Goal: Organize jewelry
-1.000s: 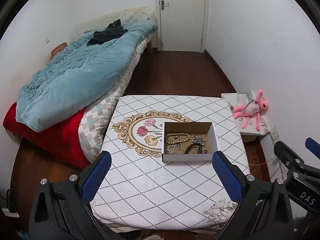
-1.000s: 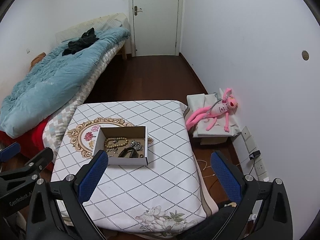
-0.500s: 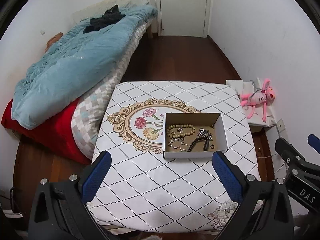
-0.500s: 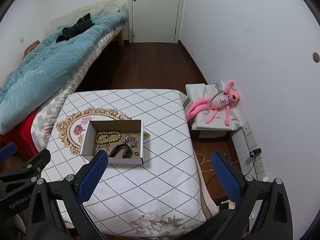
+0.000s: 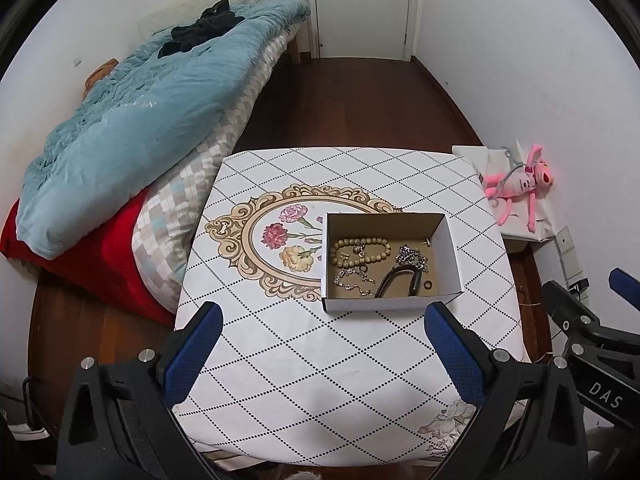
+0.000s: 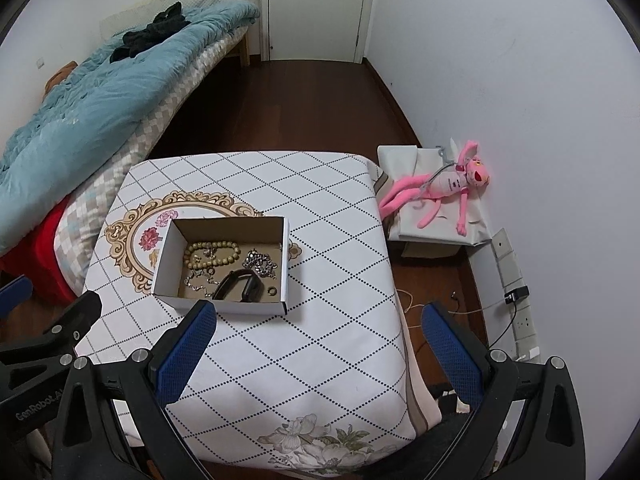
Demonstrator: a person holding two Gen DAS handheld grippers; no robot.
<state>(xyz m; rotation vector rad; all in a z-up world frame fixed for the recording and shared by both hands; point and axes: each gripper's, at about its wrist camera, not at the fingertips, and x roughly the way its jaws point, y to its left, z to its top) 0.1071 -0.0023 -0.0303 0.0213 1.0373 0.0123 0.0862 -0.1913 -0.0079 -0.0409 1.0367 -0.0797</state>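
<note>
A white cardboard box (image 5: 450, 252) (image 6: 168, 256) stands on a table with a white diamond-pattern cloth (image 5: 320, 360) (image 6: 312, 352). Inside lie a tan bead bracelet (image 5: 360, 250) (image 6: 212, 254), silver chains (image 5: 412, 258) (image 6: 262, 262), a black band (image 5: 398, 280) (image 6: 238, 286) and a small ring (image 5: 427, 285) (image 6: 271, 291). My left gripper (image 5: 320, 320) is open and empty, above the table's near side, short of the box. My right gripper (image 6: 316, 316) is open and empty, near and to the right of the box.
A bed with a blue quilt (image 5: 140, 120) (image 6: 100, 100) stands left of the table. A pink plush toy (image 5: 520, 188) (image 6: 444, 188) lies on a low white stand by the right wall. Wall sockets (image 6: 516, 300) and a closed door (image 5: 360, 8) are beyond.
Both grippers have tilted down and moved closer over the table; the box now sits lower and larger in both views. The jaws stayed open.
</note>
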